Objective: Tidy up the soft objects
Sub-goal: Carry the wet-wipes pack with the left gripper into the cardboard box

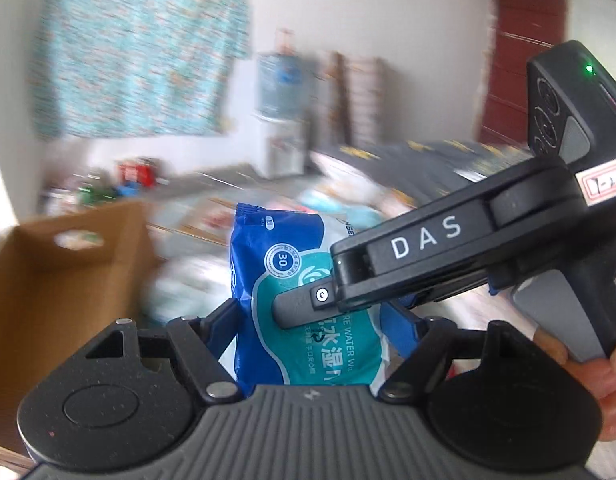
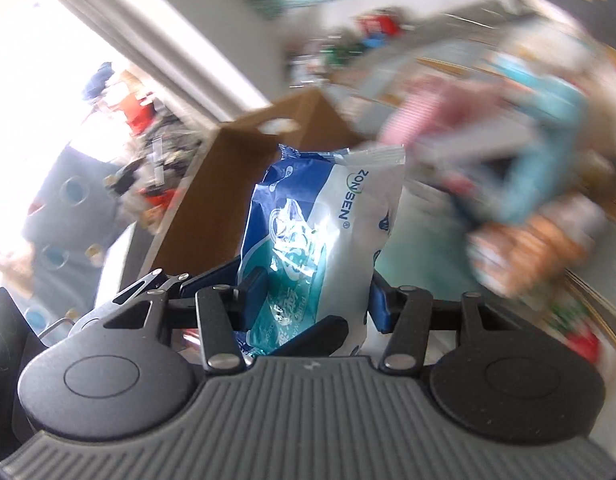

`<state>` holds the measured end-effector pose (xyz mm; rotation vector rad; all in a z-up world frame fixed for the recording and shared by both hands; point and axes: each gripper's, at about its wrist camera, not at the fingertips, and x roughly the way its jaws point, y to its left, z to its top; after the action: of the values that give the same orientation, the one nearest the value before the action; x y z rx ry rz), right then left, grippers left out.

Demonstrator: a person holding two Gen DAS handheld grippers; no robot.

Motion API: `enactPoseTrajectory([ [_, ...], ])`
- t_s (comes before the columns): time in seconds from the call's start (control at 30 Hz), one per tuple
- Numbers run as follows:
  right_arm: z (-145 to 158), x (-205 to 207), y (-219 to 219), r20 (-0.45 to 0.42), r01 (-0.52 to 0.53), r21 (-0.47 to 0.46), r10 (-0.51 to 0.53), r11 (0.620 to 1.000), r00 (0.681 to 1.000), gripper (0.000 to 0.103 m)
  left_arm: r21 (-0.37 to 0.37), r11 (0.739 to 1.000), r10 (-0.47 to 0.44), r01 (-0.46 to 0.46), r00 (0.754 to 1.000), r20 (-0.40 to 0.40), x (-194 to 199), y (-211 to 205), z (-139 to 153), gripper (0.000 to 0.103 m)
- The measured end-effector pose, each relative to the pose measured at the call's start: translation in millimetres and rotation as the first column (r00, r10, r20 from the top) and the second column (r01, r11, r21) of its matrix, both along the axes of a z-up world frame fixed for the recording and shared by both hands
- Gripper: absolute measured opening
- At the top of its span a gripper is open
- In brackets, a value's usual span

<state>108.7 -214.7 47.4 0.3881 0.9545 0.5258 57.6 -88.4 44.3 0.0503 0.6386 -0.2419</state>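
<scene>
Brown cardboard box (image 1: 64, 264) with a handle cut-out sits left; centre, the blue-and-white plastic wet-wipes pack (image 1: 308, 304) is up in the air, pinched by both the left claw (image 1: 312, 320) and the right claw (image 2: 314, 292), whose black finger (image 1: 304, 306) crosses its face.

A white wall (image 1: 316, 8) runs behind everything, with a teal patterned cloth (image 1: 140, 48) hung flat across it. Against that wall stands a white water dispenser (image 1: 282, 120) carrying a blue bottle, and beside it some flat boards (image 1: 360, 100) lean upright. A dark red door (image 1: 524, 60) closes off the far right. Hard daylight pours through a window (image 2: 36, 80) framed in pale trim, washing that side out. The grey floor (image 1: 228, 174) is strewn with blurred clutter.
</scene>
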Motion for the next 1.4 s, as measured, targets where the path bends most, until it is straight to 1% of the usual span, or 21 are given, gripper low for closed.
enactPoseTrajectory([
  [0.13, 13, 52, 68, 0.015, -0.121, 0.026, 0.121, 0.992, 0.993, 0.052, 0.028, 0.991, 0.127, -0.127, 0.992, 0.008, 26, 55, 20, 0.077],
  [0.27, 11, 111, 122, -0.027, -0.175, 0.029, 0.176, 0.984, 0.984, 0.052, 0.071, 0.979, 0.195, -0.192, 0.98, -0.037, 72, 102, 24, 0.077],
  [0.3, 8, 126, 133, -0.042, -0.177, 0.025, 0.178, 0.984, 0.983, 0.052, 0.08, 0.977, 0.201, -0.196, 0.978, -0.057, 87, 111, 21, 0.077],
  [0.47, -17, 196, 173, -0.126, -0.161, 0.015, 0.161, 0.987, 0.979, 0.053, 0.073, 0.976, 0.214, -0.204, 0.964, -0.158, 153, 158, 4, 0.076],
  [0.6, -35, 236, 189, -0.126, -0.147, -0.035, 0.142, 0.989, 0.982, 0.054, 0.058, 0.979, 0.201, -0.193, 0.958, -0.204, 194, 184, -12, 0.075],
  [0.67, -45, 247, 192, -0.118, -0.141, -0.066, 0.133, 0.988, 0.984, 0.057, 0.037, 0.981, 0.193, -0.19, 0.955, -0.226, 204, 196, -25, 0.075],
  [0.73, -55, 261, 189, -0.118, -0.13, -0.078, 0.12, 0.988, 0.986, 0.059, 0.038, 0.982, 0.188, -0.184, 0.95, -0.25, 213, 204, -42, 0.074],
  [0.83, -65, 270, 179, -0.114, -0.109, -0.084, 0.099, 0.99, 0.988, 0.058, 0.063, 0.979, 0.203, -0.193, 0.922, -0.329, 230, 213, -73, 0.071],
  [0.87, -68, 273, 175, -0.112, -0.111, -0.066, 0.104, 0.992, 0.988, 0.058, 0.067, 0.978, 0.208, -0.197, 0.909, -0.36, 236, 216, -83, 0.067],
  [0.93, -69, 275, 173, -0.106, -0.114, -0.051, 0.108, 0.992, 0.988, 0.058, 0.052, 0.976, 0.214, -0.212, 0.885, -0.413, 242, 225, -98, 0.066],
  [1.0, -67, 274, 174, -0.074, -0.118, -0.07, 0.112, 0.991, 0.991, 0.058, 0.024, 0.974, 0.213, -0.227, 0.868, -0.448, 243, 235, -107, 0.066],
  [1.1, -59, 267, 170, -0.036, -0.126, -0.07, 0.124, 0.99, 0.992, 0.059, 0.013, 0.972, 0.211, -0.233, 0.855, -0.474, 241, 240, -114, 0.066],
  [1.17, -54, 264, 167, -0.023, -0.128, -0.052, 0.127, 0.99, 0.992, 0.059, 0.008, 0.97, 0.218, -0.243, 0.853, -0.474, 242, 242, -113, 0.065],
  [1.23, -50, 259, 164, -0.008, -0.137, -0.025, 0.137, 0.99, 0.991, 0.059, 0.008, 0.97, 0.221, -0.245, 0.859, -0.462, 240, 238, -105, 0.065],
  [1.33, -40, 240, 161, 0.022, -0.145, 0.004, 0.145, 0.989, 0.989, 0.059, 0.006, 0.97, 0.222, -0.242, 0.881, -0.418, 236, 231, -88, 0.069],
  [1.4, -31, 227, 157, 0.051, -0.143, 0.016, 0.142, 0.99, 0.989, 0.059, 0.021, 0.968, 0.238, -0.249, 0.895, -0.376, 228, 226, -74, 0.073],
])
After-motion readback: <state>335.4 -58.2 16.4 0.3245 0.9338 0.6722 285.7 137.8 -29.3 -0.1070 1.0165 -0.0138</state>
